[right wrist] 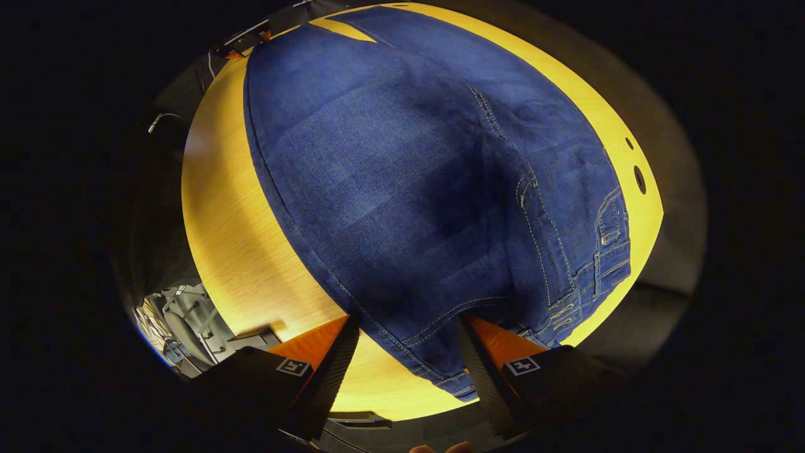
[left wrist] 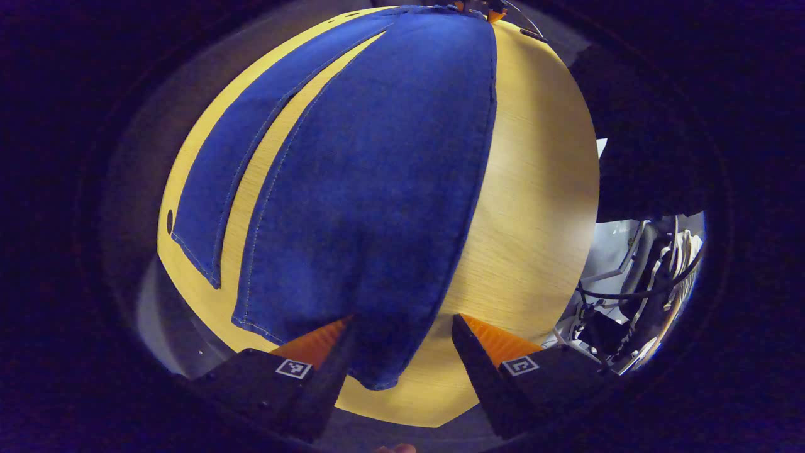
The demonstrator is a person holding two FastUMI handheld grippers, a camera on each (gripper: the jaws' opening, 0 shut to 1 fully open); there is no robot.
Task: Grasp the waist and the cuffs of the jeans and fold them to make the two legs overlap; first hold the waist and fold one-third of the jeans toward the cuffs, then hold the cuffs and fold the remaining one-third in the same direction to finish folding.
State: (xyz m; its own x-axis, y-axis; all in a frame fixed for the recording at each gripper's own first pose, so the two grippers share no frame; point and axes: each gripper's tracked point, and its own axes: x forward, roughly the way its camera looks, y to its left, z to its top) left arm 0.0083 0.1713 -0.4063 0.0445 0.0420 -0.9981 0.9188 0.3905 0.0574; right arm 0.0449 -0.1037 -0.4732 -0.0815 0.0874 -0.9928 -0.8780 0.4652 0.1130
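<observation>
Left tool (left wrist: 402, 327) spread wide straddling a cuff, right tool (right wrist: 409, 327) spread wide straddling the waist, so I judge the jeans (left wrist: 371, 189) lie flat on the desk (left wrist: 534, 207), long axis running between my two tools.

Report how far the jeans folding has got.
Done: nothing folded yet; the blue denim jeans lie flat on the round yellow wooden table, the two legs apart with table showing between them.
In hand: the left gripper straddles a cuff, the right gripper straddles the waist corner, both jaws open.
Left: grasping, overlapping the legs, then both one-third folds.
</observation>
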